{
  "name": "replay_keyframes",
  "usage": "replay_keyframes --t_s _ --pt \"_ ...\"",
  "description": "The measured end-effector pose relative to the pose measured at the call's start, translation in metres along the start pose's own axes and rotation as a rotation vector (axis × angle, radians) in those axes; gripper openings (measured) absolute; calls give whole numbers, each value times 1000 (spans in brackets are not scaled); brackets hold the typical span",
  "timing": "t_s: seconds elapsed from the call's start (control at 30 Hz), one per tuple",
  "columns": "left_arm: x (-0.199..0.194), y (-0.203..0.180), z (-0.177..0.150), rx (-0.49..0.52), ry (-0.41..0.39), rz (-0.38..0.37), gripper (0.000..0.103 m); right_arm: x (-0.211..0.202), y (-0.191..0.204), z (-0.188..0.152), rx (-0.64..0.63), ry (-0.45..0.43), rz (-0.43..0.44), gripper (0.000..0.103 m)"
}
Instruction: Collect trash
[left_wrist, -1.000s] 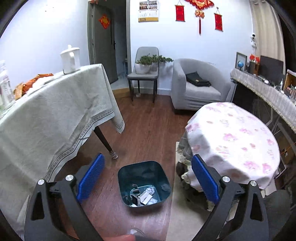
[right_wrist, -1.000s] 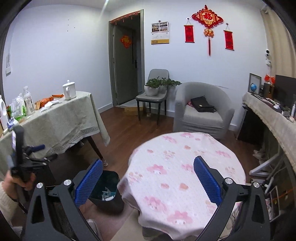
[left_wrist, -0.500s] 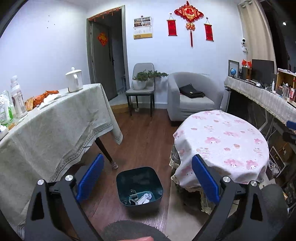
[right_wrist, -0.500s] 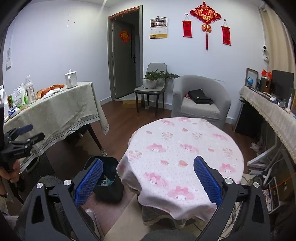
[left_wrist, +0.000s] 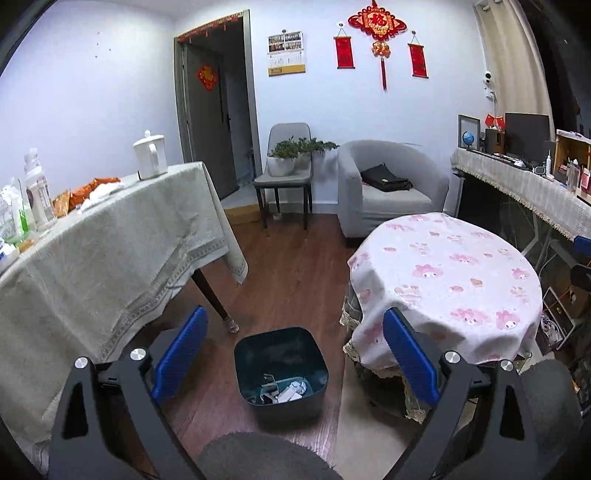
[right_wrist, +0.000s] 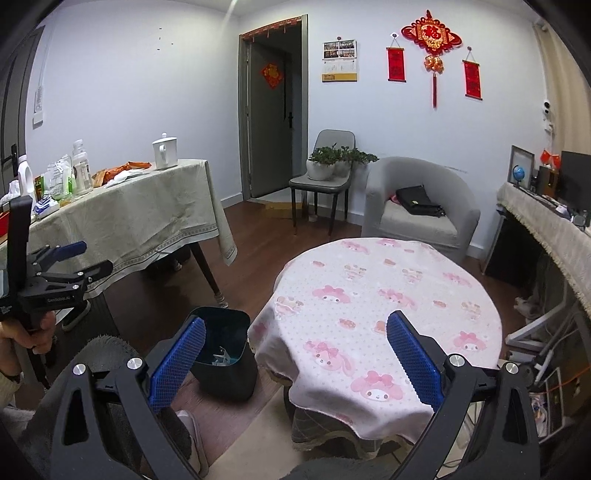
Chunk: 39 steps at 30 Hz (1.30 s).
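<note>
My left gripper (left_wrist: 291, 354) spread wide, nothing between the ribbed blue pads (left_wrist: 180, 355); black plastic arms, silver screws. My right gripper (right_wrist: 295, 362) same, jaws apart, empty, dotted blue pads (right_wrist: 413, 363).

Trash bin (left_wrist: 280, 369) on the wood floor at 6 o'clock in the left view: dark teal, glossy plastic, rounded-square, tapering down. Crumpled white paper scraps (left_wrist: 284, 391) lie in its bottom. In the right view the bin (right_wrist: 225, 354) sits at 7 o'clock, partly behind my left pad, just beside the round table (right_wrist: 380, 306).

Round table has a soft pink cartoon-print cloth draped over the edge, top bare. At 9 to 10 o'clock a rectangular table (left_wrist: 110, 240) under a grey-green woven cloth with patterned border; white lidded jug (left_wrist: 149, 155), clear bottles (left_wrist: 37, 192), orange wrappers (left_wrist: 88, 188) on it. Grey tub armchair (left_wrist: 388, 188) with black bag at 1 o'clock, chair with potted plant (left_wrist: 291, 155) at 12.
</note>
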<state>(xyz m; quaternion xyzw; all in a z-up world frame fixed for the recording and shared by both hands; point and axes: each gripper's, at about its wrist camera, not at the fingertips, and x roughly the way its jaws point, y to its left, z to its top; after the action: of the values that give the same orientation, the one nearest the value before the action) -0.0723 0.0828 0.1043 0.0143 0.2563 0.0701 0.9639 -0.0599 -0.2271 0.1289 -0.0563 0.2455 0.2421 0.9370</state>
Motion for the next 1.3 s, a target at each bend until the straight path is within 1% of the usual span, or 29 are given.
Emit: replay_keyframes --t_s 0.1,0.27,0.53,1.3 --pt "5 4 -4 -20 17 2 97 1 -3 -1 10 3 2 99" --pt "7 7 -7 -21 21 8 97 1 -7 -1 18 2 -5 99" --pt "4 7 -4 -12 4 8 97 -2 -11 -1 19 -4 -10 99" --pt "1 7 -3 -17 7 1 97 -3 -10 2 14 -9 -11 99"
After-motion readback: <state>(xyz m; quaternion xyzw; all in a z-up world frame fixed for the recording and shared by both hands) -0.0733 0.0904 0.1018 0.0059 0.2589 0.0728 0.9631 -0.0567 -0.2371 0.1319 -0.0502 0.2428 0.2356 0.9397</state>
